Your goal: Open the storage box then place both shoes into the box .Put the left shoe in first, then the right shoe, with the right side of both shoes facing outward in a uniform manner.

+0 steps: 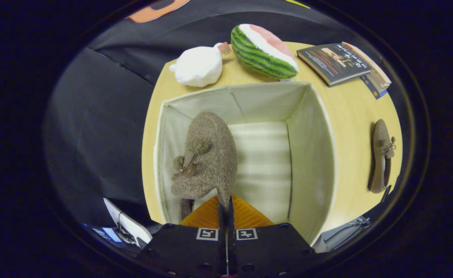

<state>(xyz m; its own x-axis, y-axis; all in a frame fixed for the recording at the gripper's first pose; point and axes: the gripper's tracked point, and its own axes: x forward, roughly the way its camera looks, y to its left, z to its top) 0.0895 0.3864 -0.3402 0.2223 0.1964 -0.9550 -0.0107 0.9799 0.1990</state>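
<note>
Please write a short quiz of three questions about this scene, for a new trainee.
1. True or false: the storage box is open.
2. Which shoe do the tongs pinch? A: shoe over the box. B: shoe on the table.
3. What lies beside the plush watermelon, opposite the books?

Key: 1 true. 2 A, the tongs are closed on its edge. 3 A white plush toy.

No readable text. Lettering on the cover of the book (332, 61) at the table's (350, 116) far right too small and blurred to make out.
</note>
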